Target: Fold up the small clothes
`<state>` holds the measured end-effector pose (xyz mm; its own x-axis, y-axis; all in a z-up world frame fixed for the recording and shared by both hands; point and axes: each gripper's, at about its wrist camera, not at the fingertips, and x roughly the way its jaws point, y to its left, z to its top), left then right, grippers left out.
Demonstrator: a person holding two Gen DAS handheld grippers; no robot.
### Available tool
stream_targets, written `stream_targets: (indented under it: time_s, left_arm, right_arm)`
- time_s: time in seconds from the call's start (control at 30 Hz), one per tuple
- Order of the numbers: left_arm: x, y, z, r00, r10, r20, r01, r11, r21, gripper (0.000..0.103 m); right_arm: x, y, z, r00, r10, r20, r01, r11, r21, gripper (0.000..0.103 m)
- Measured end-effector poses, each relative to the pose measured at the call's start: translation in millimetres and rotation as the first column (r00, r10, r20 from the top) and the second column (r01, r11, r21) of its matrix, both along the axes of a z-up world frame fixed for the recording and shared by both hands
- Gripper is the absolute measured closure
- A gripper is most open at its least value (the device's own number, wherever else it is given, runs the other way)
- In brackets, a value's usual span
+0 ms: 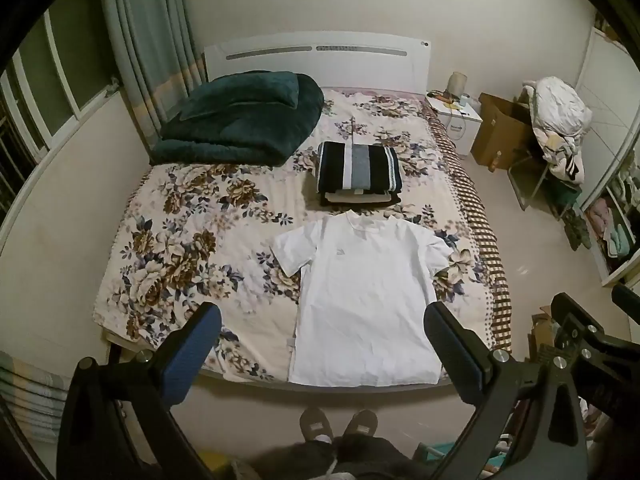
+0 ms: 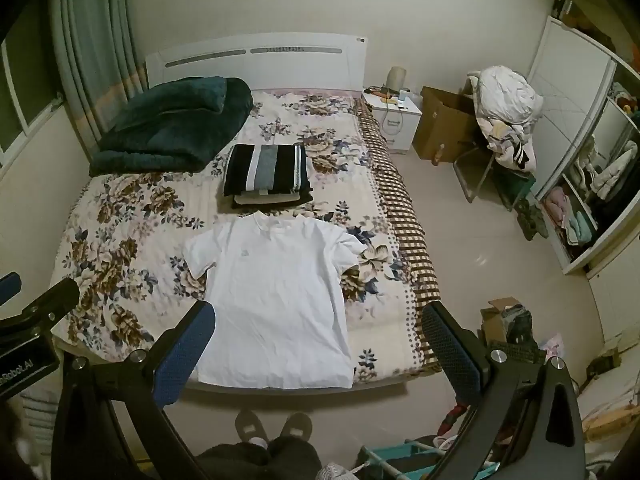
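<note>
A white T-shirt [image 1: 360, 292] lies flat and spread out on the floral bedspread [image 1: 180, 240], hem at the bed's near edge, collar pointing away; it also shows in the right wrist view [image 2: 276, 296]. Behind the collar sits a stack of folded clothes [image 1: 358, 172] topped by a black, white and grey striped piece, seen too in the right wrist view [image 2: 266, 174]. My left gripper [image 1: 322, 344] is open and empty, held high above the shirt's hem. My right gripper [image 2: 318, 344] is open and empty, above the bed's near edge.
A folded dark green blanket [image 1: 240, 120] lies at the head of the bed. A white nightstand [image 2: 394, 120], a cardboard box [image 2: 444, 128] and a chair piled with laundry [image 2: 506, 108] stand to the right. An open wardrobe [image 2: 584, 184] is at the far right. The person's slippers [image 1: 338, 426] are below.
</note>
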<state>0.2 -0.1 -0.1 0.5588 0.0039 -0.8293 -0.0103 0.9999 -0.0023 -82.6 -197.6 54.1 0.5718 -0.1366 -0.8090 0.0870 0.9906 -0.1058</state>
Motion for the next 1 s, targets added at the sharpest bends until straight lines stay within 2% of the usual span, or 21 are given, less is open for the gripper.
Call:
stream_targets:
  time_s: [0.53, 1.0]
  left_arm:
    - [0, 0, 0, 1.000, -0.001, 0.012, 0.001, 1.000, 0.006, 0.000]
    - [0, 0, 0, 1.000, -0.001, 0.012, 0.001, 1.000, 0.003, 0.000]
  right_arm:
    - [1, 14, 13, 1.000, 0.004, 0.005, -0.004, 1.000, 0.009, 0.000]
    - [-3, 8, 9, 1.000, 0.004, 0.013, -0.004, 1.000, 0.007, 0.000]
